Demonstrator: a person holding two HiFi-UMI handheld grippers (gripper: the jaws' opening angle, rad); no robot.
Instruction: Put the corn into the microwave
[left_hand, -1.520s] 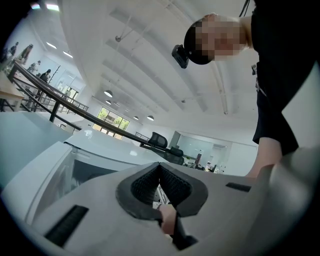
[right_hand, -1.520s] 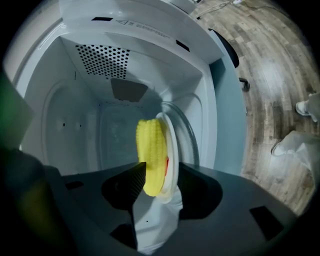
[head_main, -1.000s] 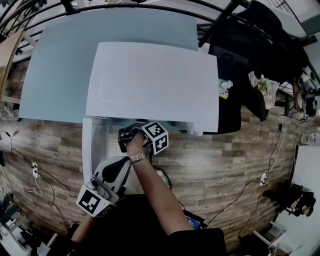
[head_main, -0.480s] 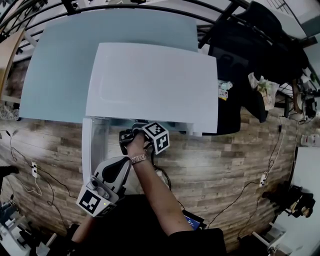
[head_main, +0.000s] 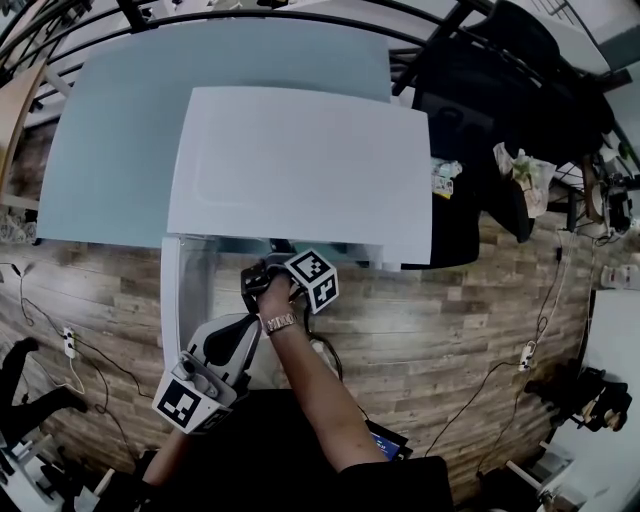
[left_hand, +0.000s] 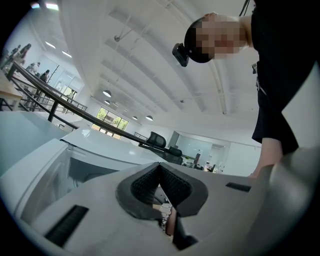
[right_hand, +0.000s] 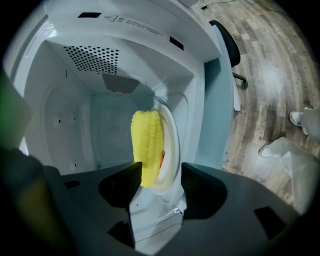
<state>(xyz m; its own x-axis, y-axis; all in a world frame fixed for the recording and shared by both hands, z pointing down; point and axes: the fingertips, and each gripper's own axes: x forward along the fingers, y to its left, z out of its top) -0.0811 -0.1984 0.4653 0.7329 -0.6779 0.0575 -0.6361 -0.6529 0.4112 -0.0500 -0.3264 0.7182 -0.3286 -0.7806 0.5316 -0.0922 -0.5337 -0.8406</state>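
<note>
The yellow corn (right_hand: 146, 147) lies on the white plate (right_hand: 171, 145) inside the white microwave (head_main: 300, 170), whose door (head_main: 172, 300) stands swung open at the left. My right gripper (right_hand: 159, 172) is at the oven's mouth, and its jaws have just been opening. They now stand wide, with the corn's near end just beyond and between them, and the pads do not press on it. In the head view the right gripper (head_main: 262, 272) sits under the microwave's front edge. The left gripper (head_main: 235, 335) waits lower left, its jaws (left_hand: 159, 166) together and holding nothing.
The microwave stands on a light blue table (head_main: 110, 130). A black office chair (head_main: 500, 90) is behind at the right. Cables (head_main: 60, 350) trail over the wooden floor, and a dark shape (head_main: 30, 395) is at the lower left edge.
The right hand has barely shifted at the microwave's opening. The left gripper has stayed put. A dark shape has come into view at the lower left edge.
</note>
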